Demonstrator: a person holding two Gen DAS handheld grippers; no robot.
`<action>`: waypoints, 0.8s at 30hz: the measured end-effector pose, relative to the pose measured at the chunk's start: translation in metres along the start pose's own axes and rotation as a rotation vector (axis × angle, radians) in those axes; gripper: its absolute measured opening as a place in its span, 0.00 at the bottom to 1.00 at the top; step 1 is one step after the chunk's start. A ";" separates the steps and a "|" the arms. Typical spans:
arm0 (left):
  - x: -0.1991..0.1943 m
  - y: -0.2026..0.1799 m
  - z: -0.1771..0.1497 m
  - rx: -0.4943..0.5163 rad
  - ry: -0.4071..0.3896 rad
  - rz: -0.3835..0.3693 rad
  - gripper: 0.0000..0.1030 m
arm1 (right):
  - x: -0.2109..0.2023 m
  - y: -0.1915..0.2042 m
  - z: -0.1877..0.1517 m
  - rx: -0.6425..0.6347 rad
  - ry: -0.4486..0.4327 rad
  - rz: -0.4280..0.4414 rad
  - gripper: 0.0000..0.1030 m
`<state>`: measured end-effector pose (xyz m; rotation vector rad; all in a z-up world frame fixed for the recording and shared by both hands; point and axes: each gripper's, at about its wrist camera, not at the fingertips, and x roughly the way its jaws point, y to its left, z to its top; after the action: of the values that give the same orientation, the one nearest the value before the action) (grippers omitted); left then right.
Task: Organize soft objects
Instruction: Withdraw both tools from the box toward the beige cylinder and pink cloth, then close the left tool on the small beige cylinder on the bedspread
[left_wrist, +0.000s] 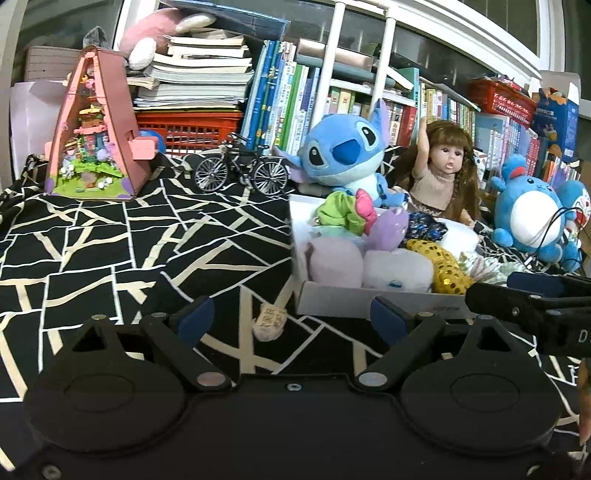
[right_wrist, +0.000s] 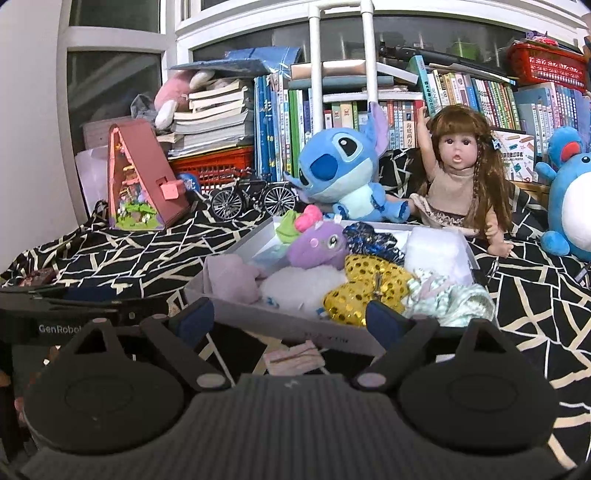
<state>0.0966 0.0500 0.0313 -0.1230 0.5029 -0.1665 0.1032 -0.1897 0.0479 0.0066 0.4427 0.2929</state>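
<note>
Two grippers, left (left_wrist: 291, 317) and right (right_wrist: 291, 317), jaws wide and empty, near your box (right_wrist: 295, 328): nudge its front wall and the heaped toys (right_wrist: 362, 288) could spill.

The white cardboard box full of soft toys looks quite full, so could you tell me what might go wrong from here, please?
1. The white cardboard box is heaped; the mint striped cloth already hangs over its front corner and could slip out.
2. The small pink pouch lies close against the box front, so the open right gripper may snag the rim.
</note>
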 end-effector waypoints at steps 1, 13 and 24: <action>0.000 0.001 -0.001 0.001 -0.002 0.005 0.89 | 0.000 0.001 -0.001 -0.002 0.002 0.001 0.91; 0.001 0.009 -0.009 0.029 -0.006 0.065 0.90 | 0.005 0.014 -0.015 -0.046 0.023 -0.010 0.92; 0.005 0.010 -0.014 0.058 0.013 0.099 0.90 | 0.012 0.024 -0.023 -0.120 0.044 -0.030 0.92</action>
<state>0.0956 0.0577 0.0157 -0.0405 0.5158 -0.0847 0.0975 -0.1648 0.0235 -0.1241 0.4674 0.2898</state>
